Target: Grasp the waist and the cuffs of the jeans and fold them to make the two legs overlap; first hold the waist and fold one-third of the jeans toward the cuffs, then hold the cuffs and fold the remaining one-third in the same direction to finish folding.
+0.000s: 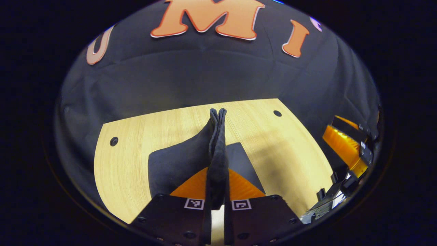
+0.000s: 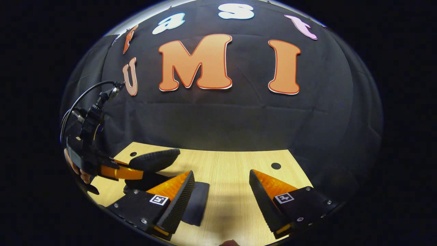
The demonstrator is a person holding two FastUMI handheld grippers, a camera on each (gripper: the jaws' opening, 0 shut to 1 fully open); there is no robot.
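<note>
Dark jeans [image 1: 218, 150] lifted over the tabletop [image 1: 136, 143]

The left hand-held gripper [image 1: 217, 200] pinched a raised, seemingly doubled denim edge; the right hand-held gripper [image 2: 222, 191] gaped wide, holding nothing, beside the folded bulk.

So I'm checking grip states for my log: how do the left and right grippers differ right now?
The left gripper is shut on the jeans, a doubled edge standing up between its fingers; the right gripper is open and holds nothing. The left lifts part of the cloth off the wooden table; the right hangs beside the jeans' end on the table. Both are above the table.
</note>
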